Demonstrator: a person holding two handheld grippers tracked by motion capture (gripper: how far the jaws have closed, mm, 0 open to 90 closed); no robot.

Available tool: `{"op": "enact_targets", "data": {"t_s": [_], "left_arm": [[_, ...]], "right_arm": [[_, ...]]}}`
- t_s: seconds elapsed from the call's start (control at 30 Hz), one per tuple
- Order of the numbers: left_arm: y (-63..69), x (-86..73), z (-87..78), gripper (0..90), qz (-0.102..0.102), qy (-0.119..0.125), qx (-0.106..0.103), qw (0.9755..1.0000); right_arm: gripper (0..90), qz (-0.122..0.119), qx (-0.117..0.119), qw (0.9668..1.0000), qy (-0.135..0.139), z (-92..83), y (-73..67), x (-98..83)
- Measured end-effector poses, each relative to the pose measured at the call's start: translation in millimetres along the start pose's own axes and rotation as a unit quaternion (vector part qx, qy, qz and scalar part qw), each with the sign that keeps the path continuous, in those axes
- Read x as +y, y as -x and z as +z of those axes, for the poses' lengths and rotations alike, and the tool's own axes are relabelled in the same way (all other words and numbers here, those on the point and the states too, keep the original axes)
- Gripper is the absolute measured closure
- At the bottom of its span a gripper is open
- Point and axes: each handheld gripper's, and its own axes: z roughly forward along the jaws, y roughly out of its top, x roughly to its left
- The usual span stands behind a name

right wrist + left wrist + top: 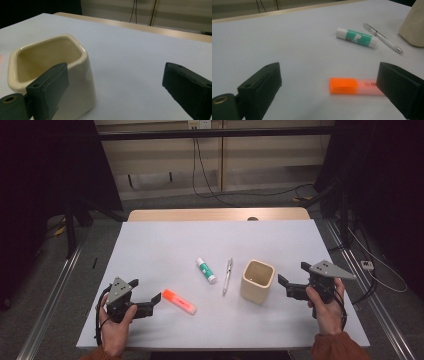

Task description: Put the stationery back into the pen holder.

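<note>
Orange highlighter pen point(179, 301) with its clear barrel lies flat on the white table point(165, 240), just in front of our left gripper point(148, 301), whose black jaws stand wide apart with nothing between them. Our right gripper point(292, 280) is also spread open and empty, close beside the cream ceramic square cup point(258, 280), not touching it.
</note>
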Motion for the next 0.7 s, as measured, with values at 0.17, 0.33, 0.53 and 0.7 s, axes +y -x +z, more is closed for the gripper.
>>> {"op": "enact_targets", "data": {"t_s": [0.17, 0.33, 0.53, 0.7], "left_arm": [[0.9, 1.7, 1.1, 8.2, -0.003, -0.006, -0.010, 0.9999], [3.8, 5.6, 4.1, 8.5, 0.005, -0.011, -0.026, 0.9996], [6.0, 8.3, 11.4, 8.7, 0.017, -0.030, -0.066, 0.9972], [9.7, 12.7, 16.5, 8.7, 0.013, -0.041, -0.078, 0.9960]], "right_arm": [[6.9, 0.004, -0.009, 0.9999, -0.004, -7.0, 2.0, -19.7], [7.0, 0.005, -0.010, 0.9999, -0.011, -11.3, -0.8, -34.3], [7.8, 0.002, -0.013, 0.9997, -0.019, -15.0, -11.4, -42.7], [7.8, 0.006, -0.018, 0.9997, -0.018, -20.1, -16.1, -48.5]]}}
